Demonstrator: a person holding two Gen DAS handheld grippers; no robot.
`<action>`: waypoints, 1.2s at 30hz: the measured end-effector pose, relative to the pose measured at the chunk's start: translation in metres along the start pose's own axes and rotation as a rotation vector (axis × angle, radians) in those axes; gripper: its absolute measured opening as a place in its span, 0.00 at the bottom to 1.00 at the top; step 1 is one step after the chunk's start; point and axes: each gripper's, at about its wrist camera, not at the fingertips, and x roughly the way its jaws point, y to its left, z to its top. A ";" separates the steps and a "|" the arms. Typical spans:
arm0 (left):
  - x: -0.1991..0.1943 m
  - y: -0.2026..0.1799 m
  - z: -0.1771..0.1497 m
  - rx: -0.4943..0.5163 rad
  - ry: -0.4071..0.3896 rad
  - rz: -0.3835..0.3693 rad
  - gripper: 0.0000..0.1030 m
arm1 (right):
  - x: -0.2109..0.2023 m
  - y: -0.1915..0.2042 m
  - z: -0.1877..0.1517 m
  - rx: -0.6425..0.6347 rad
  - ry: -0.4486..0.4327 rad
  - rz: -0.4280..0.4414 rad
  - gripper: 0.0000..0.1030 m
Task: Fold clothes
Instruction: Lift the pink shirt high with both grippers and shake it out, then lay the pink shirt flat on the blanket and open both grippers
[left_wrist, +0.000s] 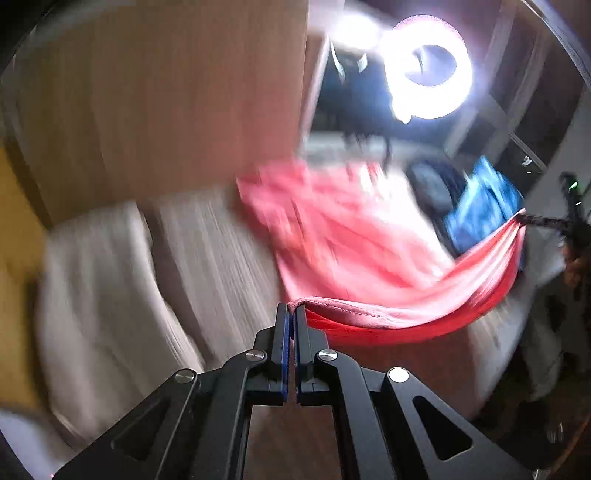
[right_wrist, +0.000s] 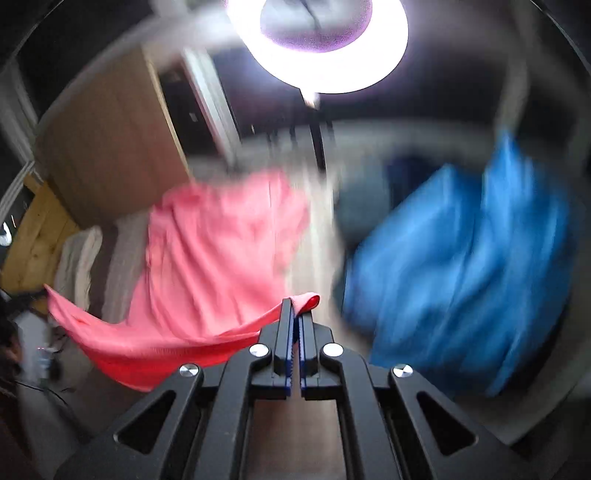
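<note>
In the left wrist view the left gripper (left_wrist: 290, 314) pinches one corner of the pink cloth (left_wrist: 332, 236), and in the right wrist view the right gripper (right_wrist: 295, 310) pinches another, so it hangs spread between them, likely ready for folding.

- I can read no text, label, brand, number or sign in either wrist view; both are heavily motion-blurred.
</note>
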 end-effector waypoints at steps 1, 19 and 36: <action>-0.025 -0.002 0.030 0.017 -0.063 0.032 0.01 | -0.017 0.006 0.027 -0.031 -0.049 -0.019 0.02; -0.194 -0.110 -0.106 0.015 -0.145 0.164 0.01 | -0.195 0.044 0.055 -0.513 -0.285 -0.062 0.02; -0.055 -0.064 -0.296 -0.277 0.414 0.136 0.15 | 0.051 0.042 -0.209 -0.425 0.436 0.301 0.06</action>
